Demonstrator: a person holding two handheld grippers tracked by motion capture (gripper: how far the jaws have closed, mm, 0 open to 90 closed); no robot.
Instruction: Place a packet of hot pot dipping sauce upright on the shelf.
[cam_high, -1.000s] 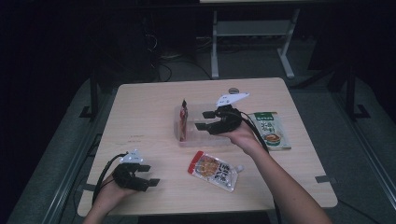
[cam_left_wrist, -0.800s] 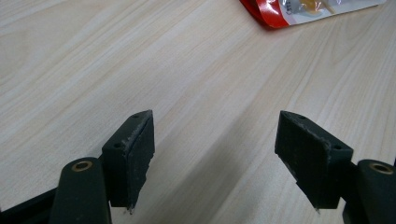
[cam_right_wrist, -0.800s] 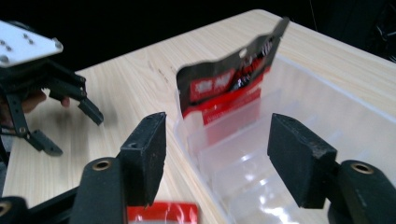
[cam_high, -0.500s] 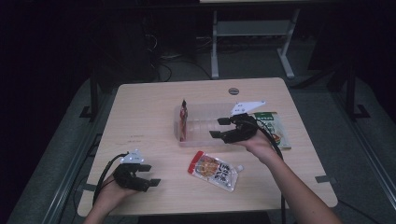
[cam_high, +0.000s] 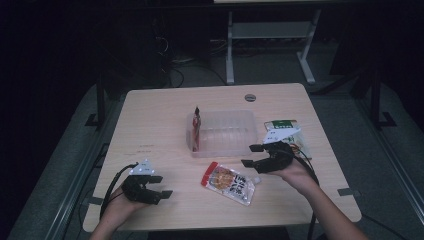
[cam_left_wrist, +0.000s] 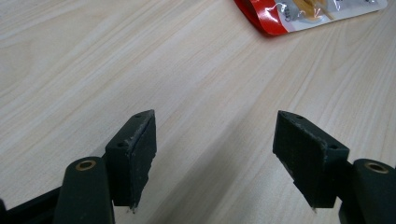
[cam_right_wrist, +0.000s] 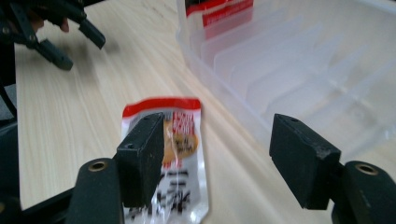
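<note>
- Left tool (cam_high: 161, 186) sits nearest, at the worktop's (cam_high: 150, 125) near left corner in the high view, held in the person's left hand (cam_high: 122, 205); its jaws stand wide with bare wood between them.
- Its own view adds what the high view cannot resolve: the black pads (cam_left_wrist: 135, 154) are worn at the edges, nothing lies between them, and a red corner of the snack pouch (cam_left_wrist: 299, 14) shows far ahead.
- Right tool (cam_high: 252, 155) is held low over the worktop's right half, just right of the snack pouch (cam_high: 229, 182); its jaws are parted with nothing gripped, and they have just been opening a little.
- From the right tool's own view, the pouch (cam_right_wrist: 175, 158) lies flat on the wood, partly behind one pad and reaching into the gap, apart from the other pad; whether a pad touches it cannot be told.
- That same view shows the ribbed dividers inside the clear plastic container (cam_right_wrist: 299, 70), and the left tool (cam_right_wrist: 60, 42) far off and blurred.
- Farther back in the high view, the container (cam_high: 222, 132) rests mid-worktop with a red packet (cam_high: 197, 127) standing upright at its left end.
- A green-and-white packet (cam_high: 280, 127) lies just right of the container, partly under the right tool's grey plate.
</note>
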